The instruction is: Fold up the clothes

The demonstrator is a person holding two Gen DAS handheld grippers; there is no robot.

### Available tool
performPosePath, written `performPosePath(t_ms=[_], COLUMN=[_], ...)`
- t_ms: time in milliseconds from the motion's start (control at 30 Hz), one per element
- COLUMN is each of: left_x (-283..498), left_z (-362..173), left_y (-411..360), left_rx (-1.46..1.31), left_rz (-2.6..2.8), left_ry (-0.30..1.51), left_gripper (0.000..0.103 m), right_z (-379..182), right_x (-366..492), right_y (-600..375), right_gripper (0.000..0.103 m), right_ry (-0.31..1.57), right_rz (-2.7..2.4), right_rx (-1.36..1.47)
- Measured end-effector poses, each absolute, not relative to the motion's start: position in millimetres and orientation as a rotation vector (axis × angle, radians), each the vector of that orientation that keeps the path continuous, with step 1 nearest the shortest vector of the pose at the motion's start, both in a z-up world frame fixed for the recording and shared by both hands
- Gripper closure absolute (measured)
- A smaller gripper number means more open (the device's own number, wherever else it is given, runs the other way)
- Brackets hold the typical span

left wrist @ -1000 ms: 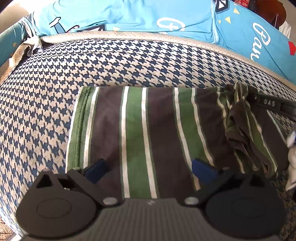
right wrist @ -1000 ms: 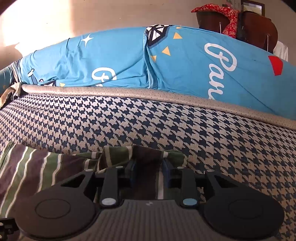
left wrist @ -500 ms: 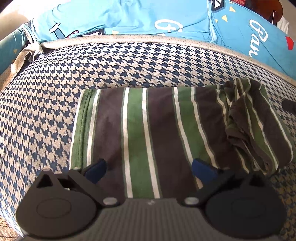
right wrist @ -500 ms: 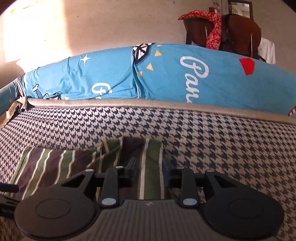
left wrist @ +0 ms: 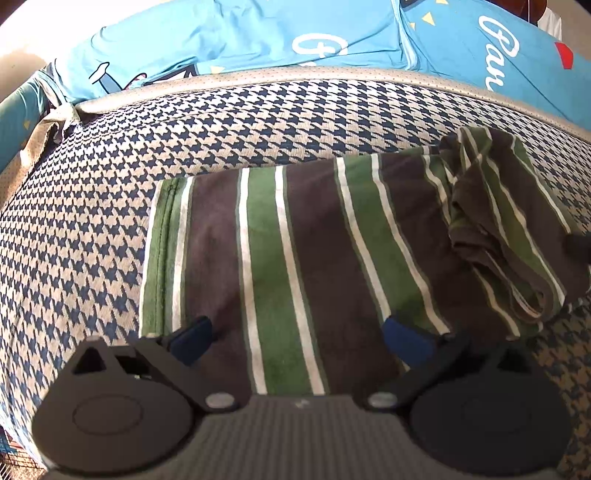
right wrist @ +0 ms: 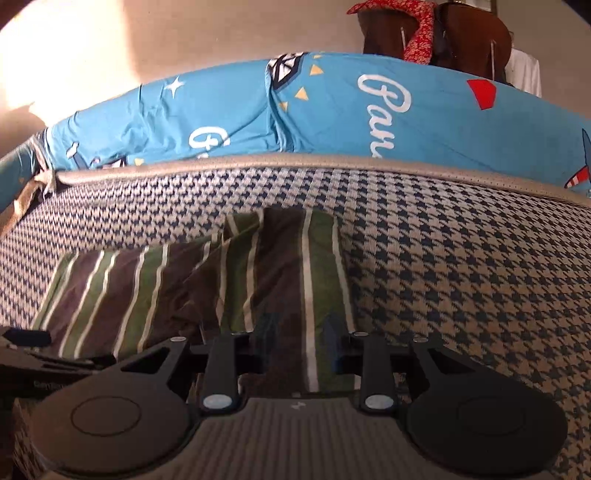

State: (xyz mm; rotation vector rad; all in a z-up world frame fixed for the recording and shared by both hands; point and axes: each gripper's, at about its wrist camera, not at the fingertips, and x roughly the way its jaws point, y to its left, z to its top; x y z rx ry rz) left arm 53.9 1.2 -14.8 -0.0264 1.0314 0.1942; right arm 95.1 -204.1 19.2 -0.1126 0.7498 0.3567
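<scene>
A green, brown and white striped garment (left wrist: 303,251) lies flat on the houndstooth bed cover (left wrist: 88,229), its right end bunched in folds (left wrist: 491,221). My left gripper (left wrist: 295,336) is open and empty, hovering over the garment's near edge. In the right wrist view the same garment (right wrist: 192,280) lies ahead. My right gripper (right wrist: 299,339) is partly open, with the garment's striped right end lying between its fingers; a grip on the cloth cannot be made out. The left gripper's tip shows at the far left of the right wrist view (right wrist: 26,338).
Blue printed pillows (right wrist: 332,110) lie along the far side of the bed behind a beige piped edge (right wrist: 295,162). A dark wooden chair with a red cloth (right wrist: 424,33) stands behind them. The bed edge drops off at the left (left wrist: 22,177).
The right gripper has pulled back and its fingers have spread apart from the garment's right end. The left gripper has lifted and backed off slightly, still open.
</scene>
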Motion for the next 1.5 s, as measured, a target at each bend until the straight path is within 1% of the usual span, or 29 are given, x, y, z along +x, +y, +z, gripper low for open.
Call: performPosePath(t_ms=[133, 233, 400, 600, 833, 1067, 1200, 1500], left_x=[51.2, 48.4, 46.2, 43.1, 33.4, 23.9, 22.7, 29.1], left_z=[-16.1, -16.6, -16.1, -13.1, -4.9, 7.7, 16.8, 44.2], left_y=[-0.2, -1.9, -1.4, -1.2, 0.4, 18.3, 25.9, 50.9], left_rx=[-0.027, -0.021, -0.023, -0.026, 0.042, -0.009, -0.021, 0.059], left_rz=[0.189, 0.184, 0.179, 0.178, 0.205, 0.233, 0.208, 0.221], left_ry=[1.028, 1.023, 1.020, 1.020, 1.000, 0.994, 1.004, 0.962], left_gripper=[0.000, 0.000, 0.000, 0.000, 0.000, 0.000, 0.000, 0.000], right_z=[-0.5, -3.2, -2.0, 6.2, 12.6, 11.1, 9.4, 9.2], right_x=[100.7, 98.5, 93.7, 73.8, 48.4, 33.4, 28.3, 11.3], right_y=[-196.5, -191.0, -193.4, -186.2, -175.4, -162.8, -153.5, -132.9], right_gripper=[0.073, 0.072, 0.071, 0.070, 0.069, 0.068, 0.064, 0.063], right_ry=[0.825, 0.816, 0.805, 0.732, 0.704, 0.716, 0.719, 0.690], right_rz=[0.343, 0.337, 0.311, 0.280, 0.360, 0.395, 0.428, 0.583], right_rx=[-0.167, -0.204, -0.179, -0.180, -0.166, -0.169, -0.177, -0.191])
